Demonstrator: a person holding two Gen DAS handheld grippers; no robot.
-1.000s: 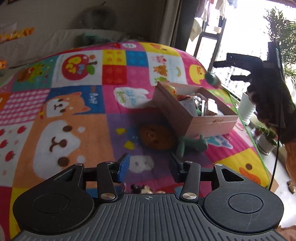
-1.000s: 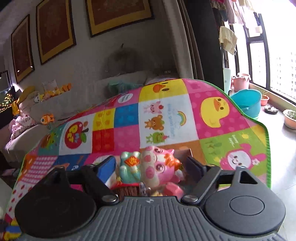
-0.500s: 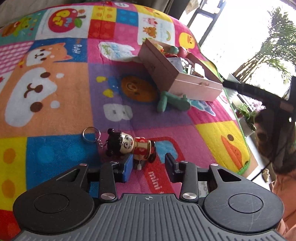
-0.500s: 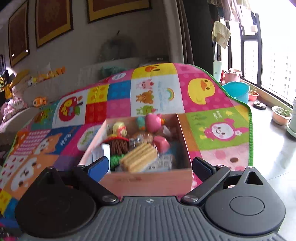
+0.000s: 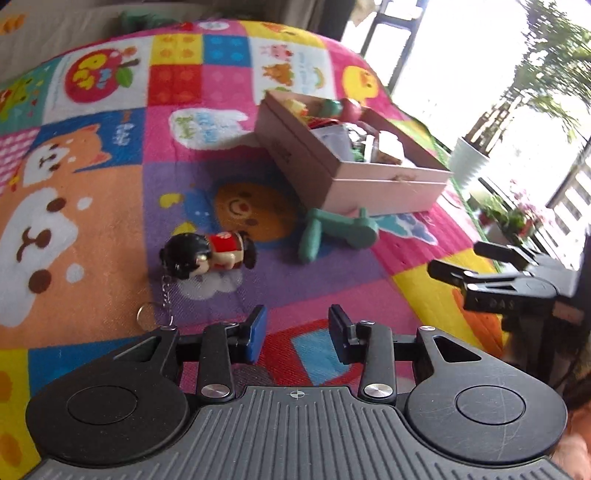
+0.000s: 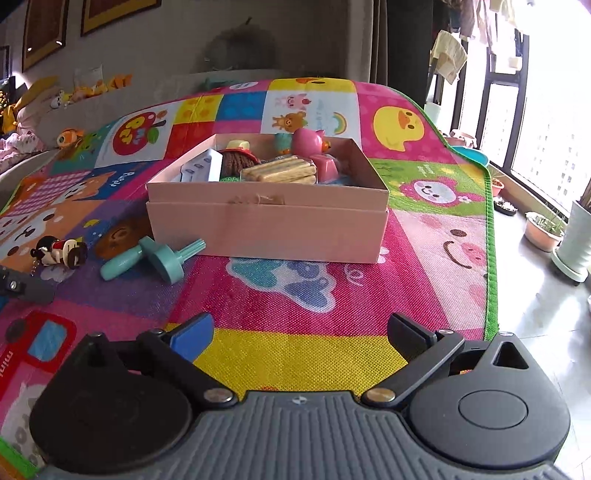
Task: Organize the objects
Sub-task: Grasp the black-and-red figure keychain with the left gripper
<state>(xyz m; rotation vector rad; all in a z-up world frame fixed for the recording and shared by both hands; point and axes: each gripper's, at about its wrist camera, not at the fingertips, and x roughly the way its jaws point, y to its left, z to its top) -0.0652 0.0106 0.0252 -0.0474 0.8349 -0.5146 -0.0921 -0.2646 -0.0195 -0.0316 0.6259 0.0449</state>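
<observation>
While the right gripper (image 6: 299,339) jaws are opening over bare play mat (image 6: 295,354), the left gripper (image 5: 295,332) stands narrowly parted, pinching nothing. Doll keychain (image 5: 208,254) lies beyond it.

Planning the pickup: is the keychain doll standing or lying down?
Lying down: the keychain doll rests on its side on the mat, chain trailing.

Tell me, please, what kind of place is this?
Probably a living room at home, used for play: a colourful cartoon-patterned play mat, a pink cardboard box full of toys, and gold-framed pictures on the wall.
</observation>
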